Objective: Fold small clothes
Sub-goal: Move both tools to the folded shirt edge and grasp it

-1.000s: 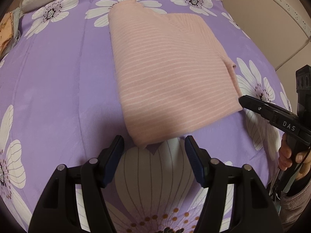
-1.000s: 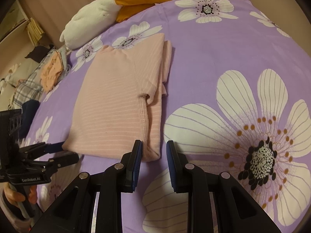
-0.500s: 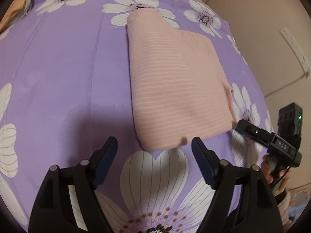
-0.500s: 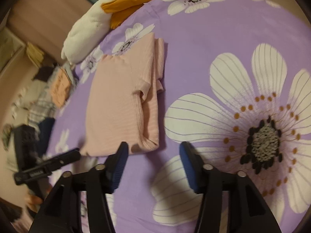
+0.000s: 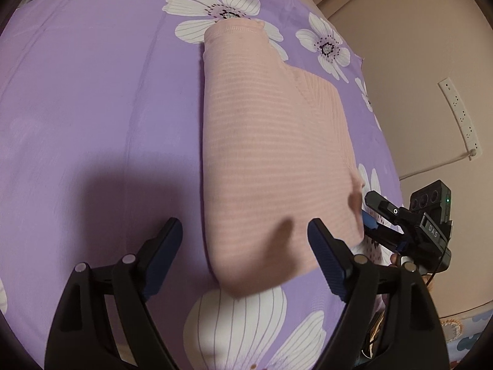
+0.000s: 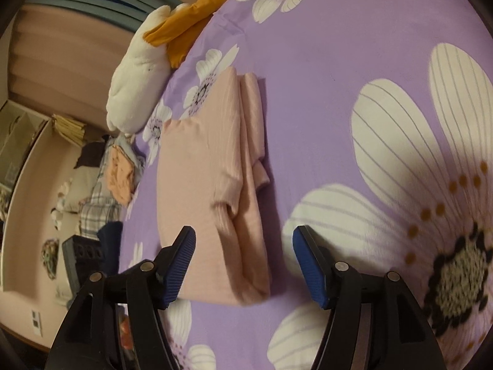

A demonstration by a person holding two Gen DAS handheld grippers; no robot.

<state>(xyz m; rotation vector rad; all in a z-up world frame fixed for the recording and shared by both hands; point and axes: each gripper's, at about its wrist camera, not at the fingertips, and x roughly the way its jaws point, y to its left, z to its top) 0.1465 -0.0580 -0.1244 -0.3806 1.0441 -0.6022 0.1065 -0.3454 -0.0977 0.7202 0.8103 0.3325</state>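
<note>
While both sets of jaws are opening, the folded pink top (image 5: 271, 160) lies flat on the purple sheet (image 5: 101, 98). Its near edge sits between the pads of the left gripper (image 5: 245, 246) and right gripper (image 6: 243, 262), neither pressing it

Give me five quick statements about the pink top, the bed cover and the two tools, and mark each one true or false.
1. The pink top lies folded on the purple flowered cover. True.
2. The left tool is clamped on the top's near edge. False: its jaws are opening, wide apart, with the near edge between them but no pad pressing on it.
3. The right tool is empty. True: its jaws are opening and grip nothing.
4. A green towel lies beside the top. False: only the cover surrounds it.
5. A white and orange plush toy sits at the far edge of the bed. True.
</note>
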